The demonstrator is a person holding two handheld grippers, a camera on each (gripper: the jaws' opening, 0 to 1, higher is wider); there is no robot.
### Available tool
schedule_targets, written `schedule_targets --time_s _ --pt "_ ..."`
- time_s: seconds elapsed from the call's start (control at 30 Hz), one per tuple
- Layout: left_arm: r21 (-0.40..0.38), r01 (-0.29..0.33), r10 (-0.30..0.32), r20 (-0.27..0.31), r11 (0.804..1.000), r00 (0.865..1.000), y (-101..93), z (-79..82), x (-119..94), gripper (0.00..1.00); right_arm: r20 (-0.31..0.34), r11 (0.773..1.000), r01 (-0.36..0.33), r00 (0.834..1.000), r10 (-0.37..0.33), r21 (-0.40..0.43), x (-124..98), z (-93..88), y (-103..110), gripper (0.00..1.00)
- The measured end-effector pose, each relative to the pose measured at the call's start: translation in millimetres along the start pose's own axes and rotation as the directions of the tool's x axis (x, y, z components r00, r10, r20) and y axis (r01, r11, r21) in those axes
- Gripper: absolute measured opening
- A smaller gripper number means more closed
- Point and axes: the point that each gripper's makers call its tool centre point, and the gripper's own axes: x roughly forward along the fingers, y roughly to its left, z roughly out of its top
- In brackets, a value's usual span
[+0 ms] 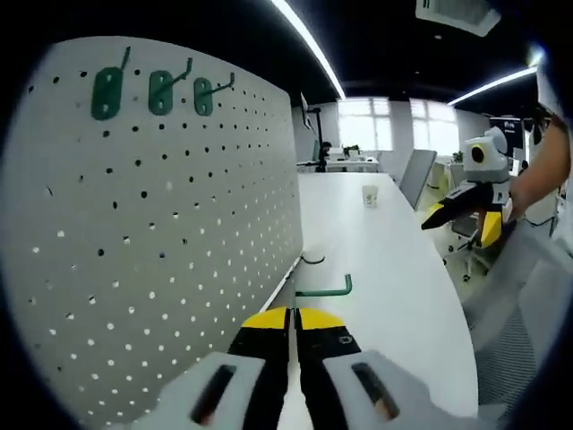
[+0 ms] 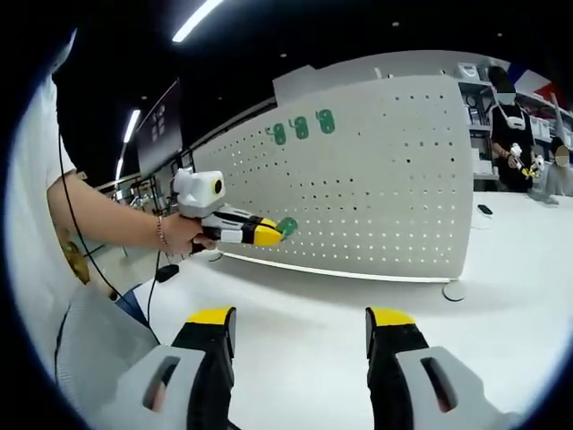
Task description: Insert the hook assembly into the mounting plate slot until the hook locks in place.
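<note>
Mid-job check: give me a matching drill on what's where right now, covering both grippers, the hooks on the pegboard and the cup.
1. left gripper
2. right gripper
3. three mounted hooks
4. cup

A. standing on the table
B. open, holding nothing
C. along the top of the pegboard
D. shut on a green hook

Pairs: 1-D, 2-B, 3-C, 4-A

Left gripper [image 1: 294, 315] sits bottom center of the left gripper view, jaws pinched together. Right gripper [image 2: 303, 324] comes up from the bottom of its view, jaws wide apart. A hand [image 2: 185, 235] at mid-left there grips the left gripper's handle, forearm bare.
</note>
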Motion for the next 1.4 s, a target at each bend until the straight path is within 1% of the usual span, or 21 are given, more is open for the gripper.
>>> schedule_targets --time_s 0.07,0.1,0.2,0.3,0.37,0.4,0.5,0.57,0.67,0.77,0.83,0.93,0.97,1.07,1.17,1.23,1.3,1.37,1.4 --pt "-0.004 -0.010 0.010 0.011 1.000 1.000 0.2 2.7 -4 0.01 0.004 1.000 -0.003 1.000 0.003 0.001 1 1.2 1 0.56" --pt "-0.011 -0.015 0.015 0.030 1.000 0.999 0.2 6.6 -7 0.01 0.004 1.000 -0.003 1.000 0.003 -0.001 1 1.3 1 0.56" --pt "-0.010 -0.030 0.030 0.051 1.000 0.998 0.2 12.8 -14 0.01 0.007 1.000 -0.006 1.000 0.006 -0.002 2 2.2 2 0.56" --pt "-0.015 -0.047 0.048 0.086 0.999 0.995 0.3 19.9 -21 0.01 0.007 1.000 -0.008 1.000 0.008 -0.003 2 1.9 2 0.56" --pt "-0.027 -0.044 0.047 0.109 0.999 0.993 -3.7 25.3 -26 0.01 0.009 1.000 -0.008 1.000 0.008 -0.003 2 2.2 2 0.56" --pt "-0.017 -0.047 0.049 0.123 0.999 0.991 -5.6 28.3 -29 0.01 0.009 1.000 -0.009 1.000 0.009 -0.001 2 2.0 2 0.56" --pt "-0.029 -0.047 0.050 0.144 0.998 0.988 -8.8 32.2 -32 0.01 0.010 1.000 -0.010 1.000 0.010 0.004 3 2.1 2 0.56" --pt "-0.040 -0.051 0.058 0.177 0.998 0.982 -9.9 38.3 -36 0.01 0.013 1.000 -0.011 1.000 0.011 0.003 3 3.4 2 0.56" --pt "-0.046 -0.053 0.061 0.195 0.998 0.979 -12.2 41.2 -41 0.02 0.014 1.000 -0.013 1.000 0.013 0.002 4 4.3 3 0.56" --pt "-0.064 -0.053 0.066 0.235 0.997 0.970 -14.5 47.7 -48 0.02 0.018 1.000 -0.015 1.000 0.015 -0.001 4 6.3 4 0.56" --pt "-0.074 -0.057 0.073 0.244 0.996 0.967 -15.1 50.1 -52 0.02 0.020 1.000 -0.017 1.000 0.017 -0.002 5 7.3 5 0.56" --pt "-0.085 -0.064 0.085 0.272 0.994 0.959 -16.1 56.2 -59 0.02 0.022 1.000 -0.019 1.000 0.019 -0.004 5 8.1 6 0.56" --pt "-0.097 -0.061 0.086 0.287 0.993 0.954 -17.4 59.7 -62 0.02 0.023 1.000 -0.019 1.000 0.019 -0.002 5 8.5 6 0.56" --pt "-0.099 -0.066 0.093 0.302 0.993 0.949 -19.2 64.0 -68 0.02 0.026 1.000 -0.019 0.999 0.019 0.000 5 9.0 6 0.56" --pt "-0.108 -0.066 0.099 0.333 0.992 0.938 -22.8 71.8 -77 0.02 0.028 1.000 -0.020 0.999 0.020 -0.001 5 9.7 6 0.56" --pt "-0.112 -0.064 0.099 0.348 0.992 0.932 -25.8 75.2 -82 0.02 0.028 1.000 -0.020 0.999 0.020 -0.001 5 10.1 7 0.56" --pt "-0.111 -0.067 0.103 0.354 0.992 0.930 -28.1 76.5 -87 0.02 0.025 1.000 -0.021 0.999 0.021 -0.003 5 9.7 7 0.56" --pt "-0.128 -0.066 0.110 0.373 0.990 0.921 -29.6 78.7 -93 0.02 0.026 1.000 -0.022 0.999 0.022 -0.003 5 10.2 7 0.56" --pt "-0.131 -0.072 0.116 0.375 0.989 0.920 -29.9 78.6 -95 0.02 0.027 1.000 -0.021 0.999 0.021 -0.001 5 10.3 7 0.56"
